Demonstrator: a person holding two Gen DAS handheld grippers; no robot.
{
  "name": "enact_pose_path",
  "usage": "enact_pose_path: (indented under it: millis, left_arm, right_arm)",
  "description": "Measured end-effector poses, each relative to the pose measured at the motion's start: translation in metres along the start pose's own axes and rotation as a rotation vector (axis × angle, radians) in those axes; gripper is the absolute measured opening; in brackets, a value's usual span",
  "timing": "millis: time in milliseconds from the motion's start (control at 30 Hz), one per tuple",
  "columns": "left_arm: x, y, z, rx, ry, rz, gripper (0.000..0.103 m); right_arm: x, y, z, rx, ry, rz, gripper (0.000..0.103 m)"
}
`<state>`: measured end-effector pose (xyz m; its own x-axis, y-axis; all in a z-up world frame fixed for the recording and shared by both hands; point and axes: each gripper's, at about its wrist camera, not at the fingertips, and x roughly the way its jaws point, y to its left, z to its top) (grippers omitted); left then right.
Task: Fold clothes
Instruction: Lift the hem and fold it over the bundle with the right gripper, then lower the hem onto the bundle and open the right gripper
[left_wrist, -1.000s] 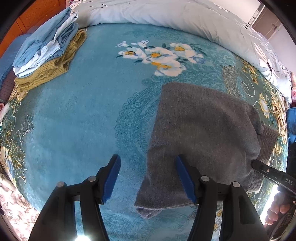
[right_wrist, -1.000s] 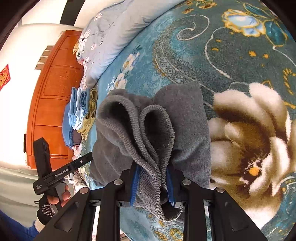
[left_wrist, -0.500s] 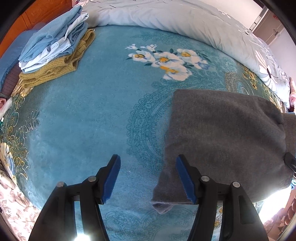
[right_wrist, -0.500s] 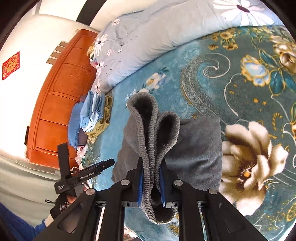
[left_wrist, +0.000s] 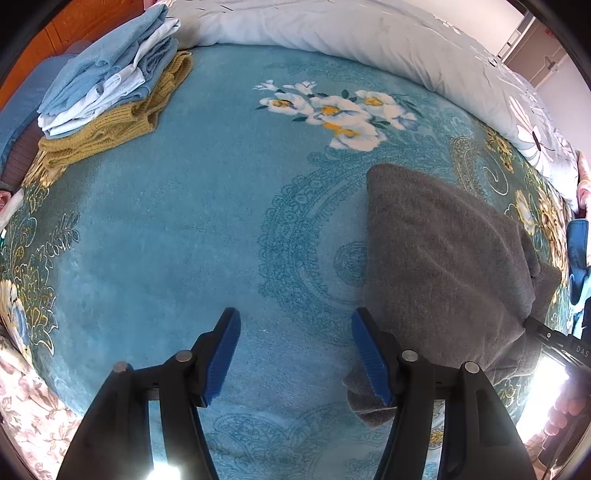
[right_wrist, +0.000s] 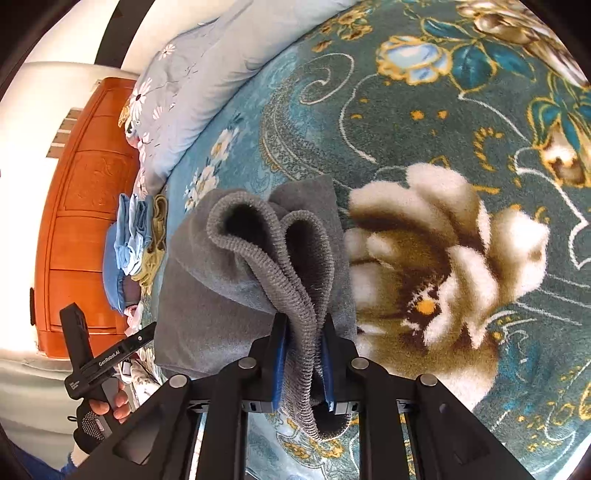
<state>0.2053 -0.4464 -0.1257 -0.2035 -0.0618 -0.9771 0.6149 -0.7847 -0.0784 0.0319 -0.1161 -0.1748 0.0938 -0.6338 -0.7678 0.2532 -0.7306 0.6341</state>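
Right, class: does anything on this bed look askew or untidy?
One thing: the grey sweater lies bunched, its ribbed hem doubled in folds between the right gripper jaws. The folded pile at the far corner looks neat.

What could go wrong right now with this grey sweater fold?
1. The right hand-held gripper pinches only the ribbed hem of the grey sweater; the layers could slip and the fold fall open.
2. The left hand-held gripper is open and holds nothing, so the near corner may drag and bunch on the blue blanket.
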Motion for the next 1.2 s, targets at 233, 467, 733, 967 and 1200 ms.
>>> enact_pose_path:
  millis: [233, 467, 733, 967, 1200]
  left_arm:
    - [-0.016, -0.022, 0.015, -0.006, -0.041, -0.079, 0.064]
    - [-0.021, -0.071, 0.022, 0.097, -0.061, -0.173, 0.064]
    - [-0.002, -0.102, 0.017, 0.213, -0.058, -0.220, 0.064]
    - [0.032, -0.084, 0.011, 0.153, 0.010, -0.228, 0.063]
    - [0.049, -0.079, 0.010, 0.165, 0.038, -0.238, 0.063]
  right_arm:
    - [-0.016, 0.022, 0.000, -0.089, -0.002, -0.148, 0.034]
    - [-0.051, 0.076, 0.001, -0.278, -0.143, -0.261, 0.050]
    - [-0.007, 0.102, 0.010, -0.369, -0.096, -0.255, 0.042]
    - [0.012, 0.072, 0.028, -0.298, -0.062, -0.305, 0.028]
    - [0.026, 0.058, 0.034, -0.279, -0.030, -0.308, 0.026]
